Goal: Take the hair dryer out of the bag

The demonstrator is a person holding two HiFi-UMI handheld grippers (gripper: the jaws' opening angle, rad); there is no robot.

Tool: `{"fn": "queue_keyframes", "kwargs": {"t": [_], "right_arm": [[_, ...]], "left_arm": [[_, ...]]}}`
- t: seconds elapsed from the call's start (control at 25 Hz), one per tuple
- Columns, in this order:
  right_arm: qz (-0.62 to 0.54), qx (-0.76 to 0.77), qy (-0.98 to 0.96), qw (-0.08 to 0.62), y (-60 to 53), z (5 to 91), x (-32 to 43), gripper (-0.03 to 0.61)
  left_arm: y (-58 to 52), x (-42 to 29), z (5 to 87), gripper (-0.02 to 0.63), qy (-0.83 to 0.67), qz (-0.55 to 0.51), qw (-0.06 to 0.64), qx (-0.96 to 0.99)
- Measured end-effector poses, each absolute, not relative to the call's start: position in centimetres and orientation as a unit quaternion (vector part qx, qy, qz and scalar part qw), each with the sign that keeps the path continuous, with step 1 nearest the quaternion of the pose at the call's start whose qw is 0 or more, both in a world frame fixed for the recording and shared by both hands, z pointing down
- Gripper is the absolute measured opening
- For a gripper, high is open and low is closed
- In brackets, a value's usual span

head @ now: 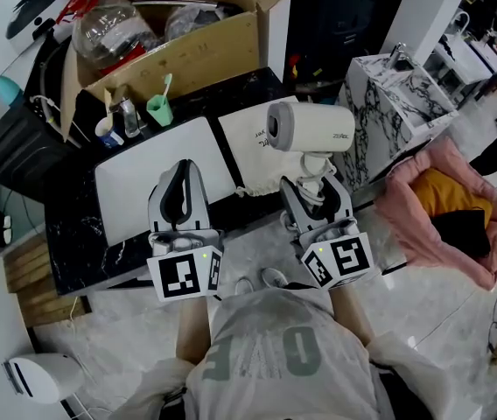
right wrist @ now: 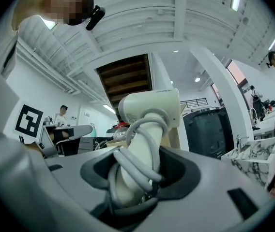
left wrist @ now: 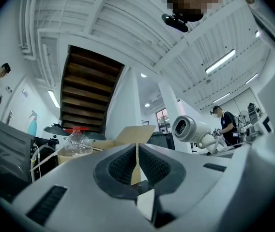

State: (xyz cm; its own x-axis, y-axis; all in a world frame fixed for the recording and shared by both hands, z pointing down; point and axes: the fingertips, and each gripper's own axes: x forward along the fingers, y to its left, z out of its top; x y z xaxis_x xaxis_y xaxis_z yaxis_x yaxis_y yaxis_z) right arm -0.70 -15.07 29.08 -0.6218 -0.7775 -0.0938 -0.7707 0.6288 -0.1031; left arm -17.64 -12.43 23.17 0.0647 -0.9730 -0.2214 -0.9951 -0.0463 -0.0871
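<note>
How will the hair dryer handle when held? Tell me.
Probably top-heavy: the hair dryer has its big head above the handle gripped by the right hand-held gripper, so may tilt. The cord wound round the handle looks floppy.

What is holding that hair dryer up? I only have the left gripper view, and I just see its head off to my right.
Observer: The right gripper is shut on the handle of the hair dryer, with the cord wound round it between the jaws.
Operator: And the bag?
Observer: A white drawstring bag lies flat on the dark counter, in front of the right gripper, with nothing gripping it.
Operator: What is under my left gripper?
Observer: A white mat on that counter; the left gripper hangs by its near edge, beside the bag.
</note>
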Motion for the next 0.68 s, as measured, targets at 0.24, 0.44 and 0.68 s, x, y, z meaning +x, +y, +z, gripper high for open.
{"fn": "queue_keyframes", "kwargs": {"t": [0.24, 0.44, 0.68], "right_arm": [[-0.014, -0.435, 0.898, 0.067, -15.3, 28.1, -0.1, 0.235], [-0.014, -0.44, 0.895, 0.07, -15.4, 27.8, 0.1, 0.235], [-0.02, -0.443, 0.893, 0.075, -15.5, 27.8, 0.5, 0.235]], "left_arm": [[-12.2, -17.5, 23.1, 0.04, 0.681, 0.051, 0.107, -0.722], [-12.2, -17.6, 23.4, 0.04, 0.681, 0.047, 0.105, -0.723], [-12.1, -17.7, 23.4, 0.04, 0.682, 0.045, 0.104, -0.722]]}}
